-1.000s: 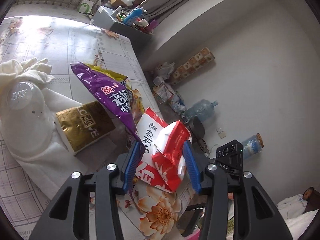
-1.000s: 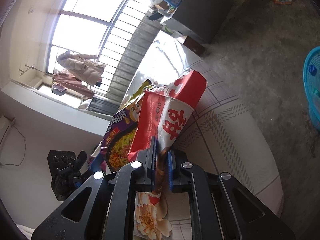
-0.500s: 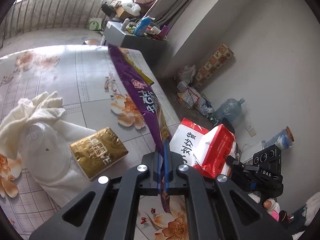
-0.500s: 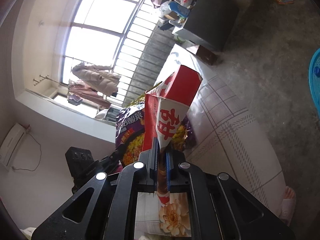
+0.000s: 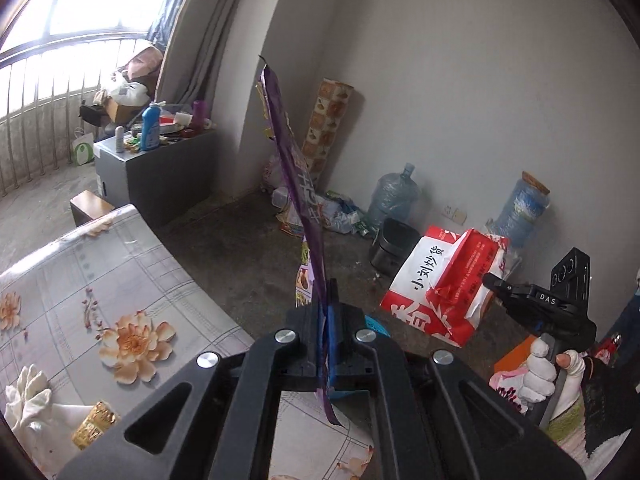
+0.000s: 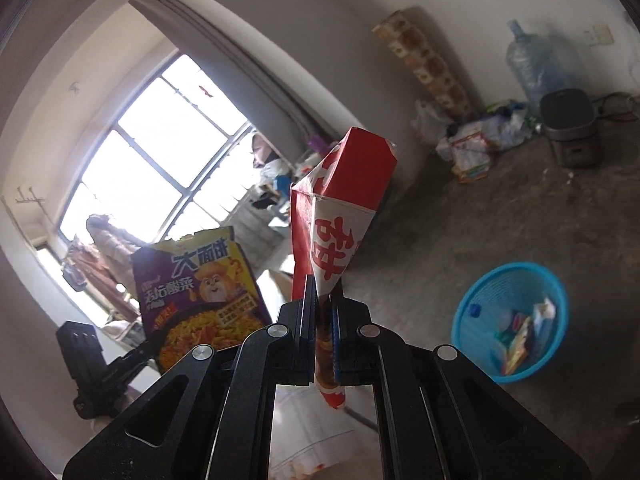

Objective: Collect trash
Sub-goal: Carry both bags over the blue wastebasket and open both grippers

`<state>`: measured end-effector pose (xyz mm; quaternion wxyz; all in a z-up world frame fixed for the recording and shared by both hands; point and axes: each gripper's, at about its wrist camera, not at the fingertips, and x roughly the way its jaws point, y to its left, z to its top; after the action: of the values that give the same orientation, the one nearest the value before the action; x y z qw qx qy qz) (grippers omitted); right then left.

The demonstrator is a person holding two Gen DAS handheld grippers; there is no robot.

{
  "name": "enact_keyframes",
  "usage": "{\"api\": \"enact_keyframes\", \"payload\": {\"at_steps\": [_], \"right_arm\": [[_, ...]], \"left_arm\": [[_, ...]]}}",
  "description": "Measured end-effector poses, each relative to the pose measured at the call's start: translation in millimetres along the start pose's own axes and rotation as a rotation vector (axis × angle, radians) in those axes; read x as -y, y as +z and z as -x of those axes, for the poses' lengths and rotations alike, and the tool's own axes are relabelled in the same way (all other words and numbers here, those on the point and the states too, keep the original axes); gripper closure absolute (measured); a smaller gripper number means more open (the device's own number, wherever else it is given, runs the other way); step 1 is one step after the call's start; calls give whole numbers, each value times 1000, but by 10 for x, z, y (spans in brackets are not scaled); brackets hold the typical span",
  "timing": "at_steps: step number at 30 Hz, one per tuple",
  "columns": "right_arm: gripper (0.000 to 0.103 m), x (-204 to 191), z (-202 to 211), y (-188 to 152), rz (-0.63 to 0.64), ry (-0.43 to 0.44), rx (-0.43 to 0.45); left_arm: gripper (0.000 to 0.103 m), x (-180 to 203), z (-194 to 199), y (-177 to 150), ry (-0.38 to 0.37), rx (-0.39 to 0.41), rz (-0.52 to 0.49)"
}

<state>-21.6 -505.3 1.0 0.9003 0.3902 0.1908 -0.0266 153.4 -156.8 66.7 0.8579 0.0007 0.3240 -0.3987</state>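
Trash in hand: left gripper (image 5: pixel 326 320) clamps the purple wrapper (image 5: pixel 298 184), right gripper (image 6: pixel 322 316) clamps the red bag (image 6: pixel 340 200), both lifted off the table (image 5: pixel 120 264). Blue basket (image 6: pixel 556 280) on the floor holds some scraps; drop pending. Gold packet (image 5: pixel 94 430), probably trash, left on the table.

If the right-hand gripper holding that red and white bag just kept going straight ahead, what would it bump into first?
Nothing close, apparently. The right gripper, shut on the red and white bag, points through open air toward the window wall. The blue basket sits lower and off to the right. Depth is uncertain.
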Motion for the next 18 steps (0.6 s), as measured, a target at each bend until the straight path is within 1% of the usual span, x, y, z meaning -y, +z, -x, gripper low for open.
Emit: {"api": "enact_keyframes", "payload": {"at_steps": [1, 3, 6, 8, 10, 13, 18], "right_arm": [[98, 116, 17, -9, -5, -52, 5], [98, 364, -12, -70, -39, -119, -4], [98, 704, -200, -178, -82, -251, -43], [98, 880, -346, -259, -110, -321, -65], [98, 1032, -423, -299, -146, -357, -74], [98, 1188, -434, -297, -178, -382, -63], [98, 1408, -350, -249, -225, -410, -44]], "left_arm": [[102, 77, -183, 6, -16, -38, -13], [102, 225, -551, -17, -33, -108, -43], [102, 465, -1159, -67, -46, -223, -100], [102, 623, -1574, -129, -53, -303, -151], [102, 772, -1955, -195, -53, -366, -201], [102, 953, -2519, -314, -47, -447, -280], [101, 1182, -3369, -655, 3, -543, -418]]}}
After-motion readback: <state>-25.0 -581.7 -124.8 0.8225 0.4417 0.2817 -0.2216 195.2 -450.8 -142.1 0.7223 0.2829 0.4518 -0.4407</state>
